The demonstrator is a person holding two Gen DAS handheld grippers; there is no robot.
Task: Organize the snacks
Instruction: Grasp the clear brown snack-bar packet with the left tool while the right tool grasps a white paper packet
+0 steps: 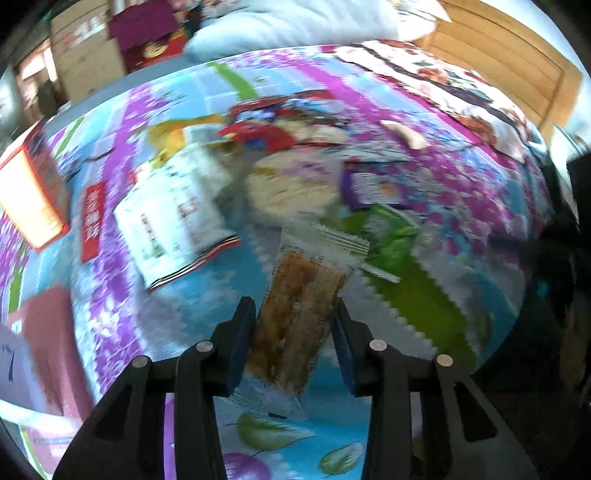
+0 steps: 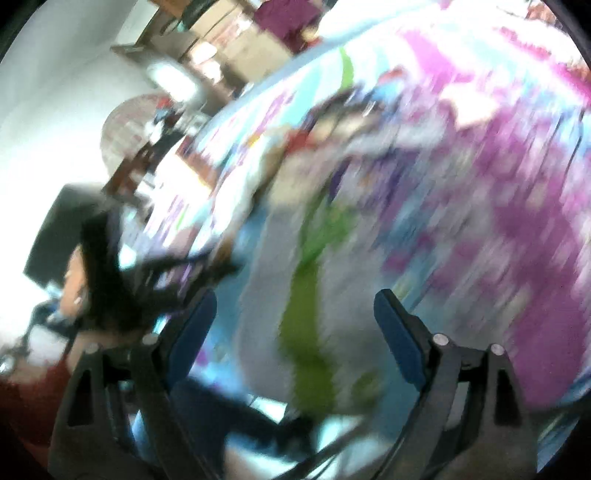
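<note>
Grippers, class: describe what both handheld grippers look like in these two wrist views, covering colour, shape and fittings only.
Both match. The left gripper and the right gripper each have two black angular plastic fingers with triangular cut-outs, round silver pins at the linkage joints, and flat dark blue pads lining the inner faces.

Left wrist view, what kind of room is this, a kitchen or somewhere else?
Most likely a bedroom, not a kitchen. The snack packets lie on a floral bedspread over what looks like a bed, with a white pillow or duvet bunched at its far end and a wooden panel behind, perhaps a headboard or door.
</note>
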